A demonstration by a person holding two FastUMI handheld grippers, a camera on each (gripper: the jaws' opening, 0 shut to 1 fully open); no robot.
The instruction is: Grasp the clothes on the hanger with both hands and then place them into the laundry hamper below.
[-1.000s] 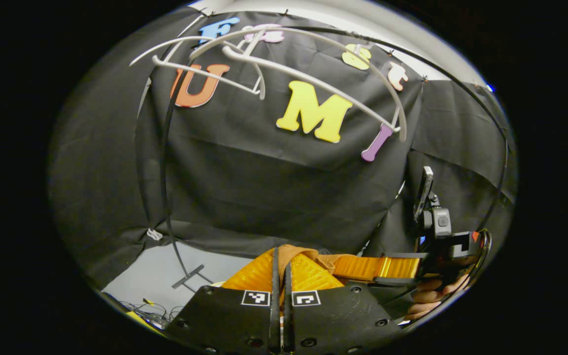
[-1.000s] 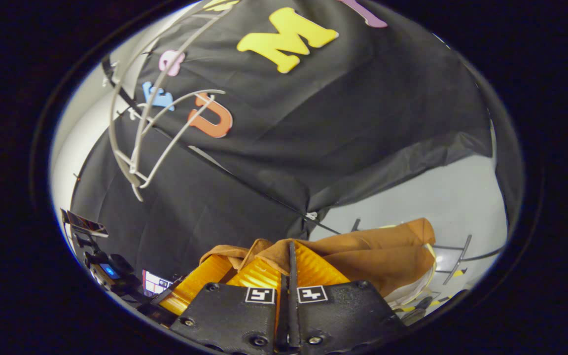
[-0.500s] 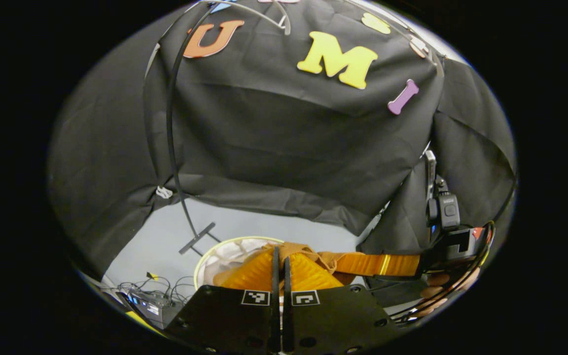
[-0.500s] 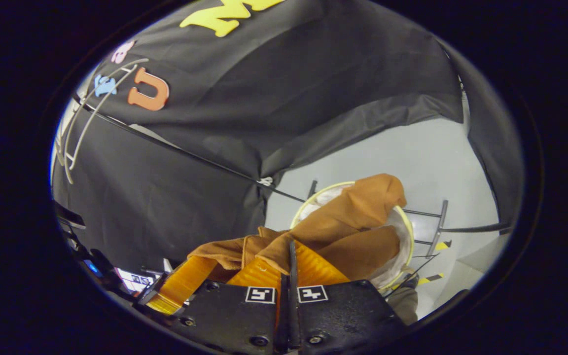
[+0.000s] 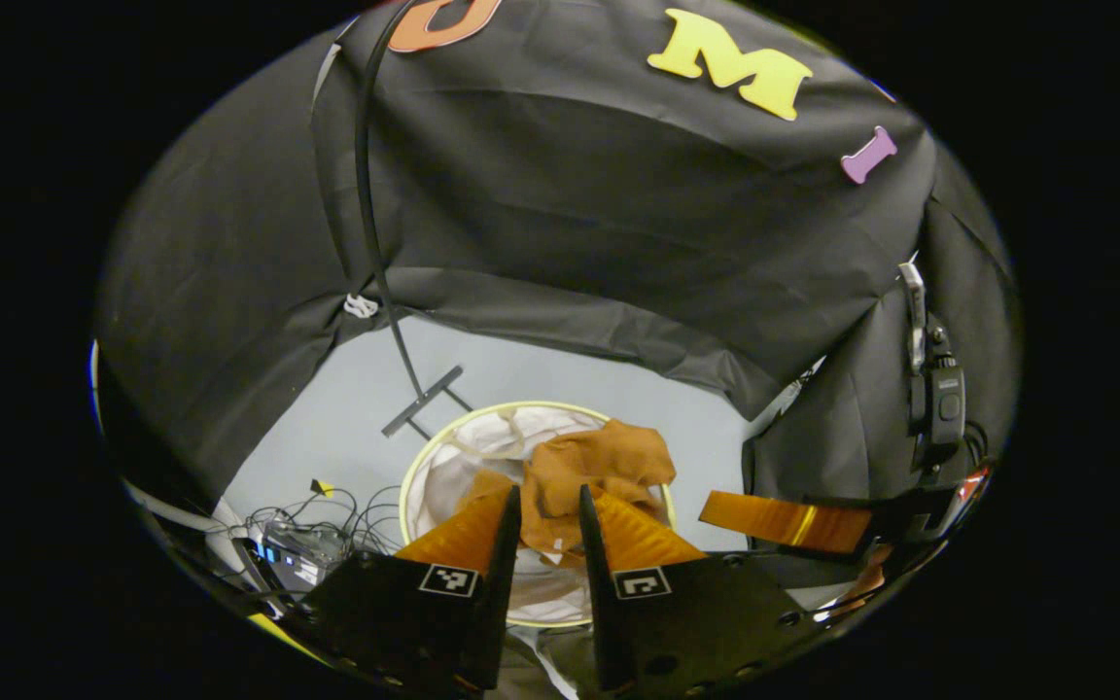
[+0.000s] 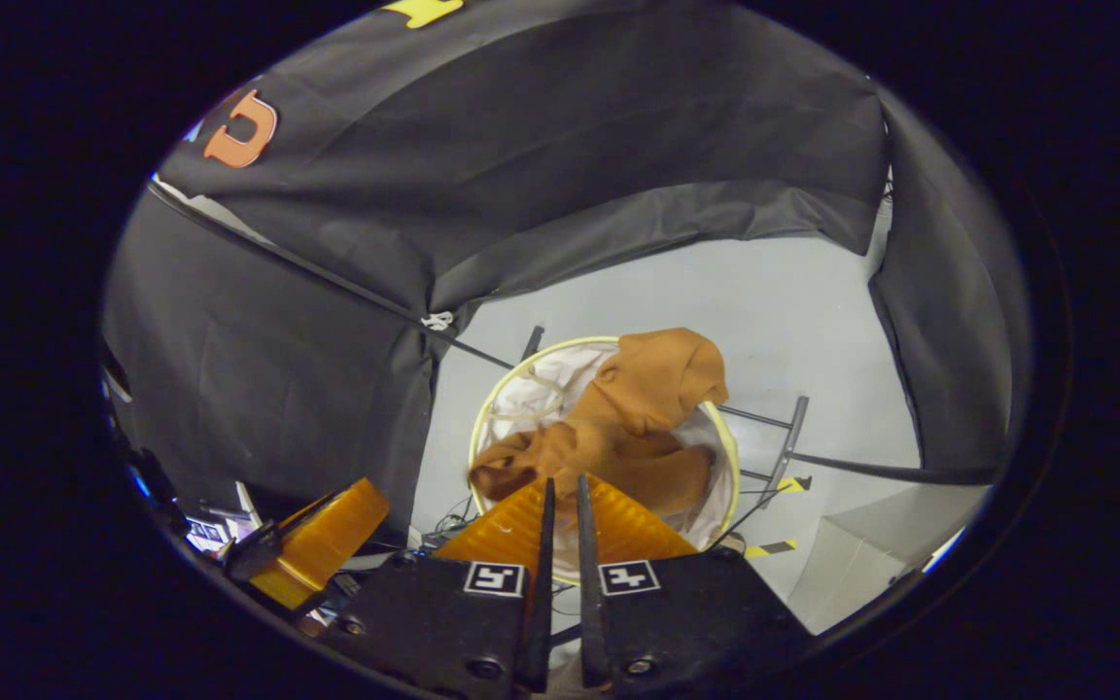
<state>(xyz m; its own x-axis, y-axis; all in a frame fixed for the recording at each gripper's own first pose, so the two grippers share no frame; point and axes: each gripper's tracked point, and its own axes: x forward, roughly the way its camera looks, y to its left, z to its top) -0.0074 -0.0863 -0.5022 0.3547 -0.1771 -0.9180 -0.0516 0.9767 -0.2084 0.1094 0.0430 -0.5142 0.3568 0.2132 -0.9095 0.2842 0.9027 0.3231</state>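
The brown garment (image 5: 599,462) lies crumpled in the round white-lined hamper (image 5: 463,467) on the floor, part of it draped at the rim. My left gripper (image 5: 548,491) hovers just above it, open, nothing pinched between its fingers. In the right gripper view the same garment (image 6: 643,389) spills over the hamper's (image 6: 531,394) far edge. My right gripper (image 6: 565,480) hangs above it with a narrow gap between its fingers, free of the cloth. Each view catches the other gripper off to one side: the right gripper's finger (image 5: 784,520) and the left gripper's finger (image 6: 327,540).
The rack's black pole and foot (image 5: 421,401) stand just behind the hamper, and more rack feet (image 6: 793,437) lie to its right. Cables and a small device (image 5: 297,554) sit on the grey floor to the left. Black cloth walls close in around.
Both grippers dropped toward the hamper and opened. The brown garment left both pairs of fingers and fell into the hamper. The white hangers passed out of sight above.
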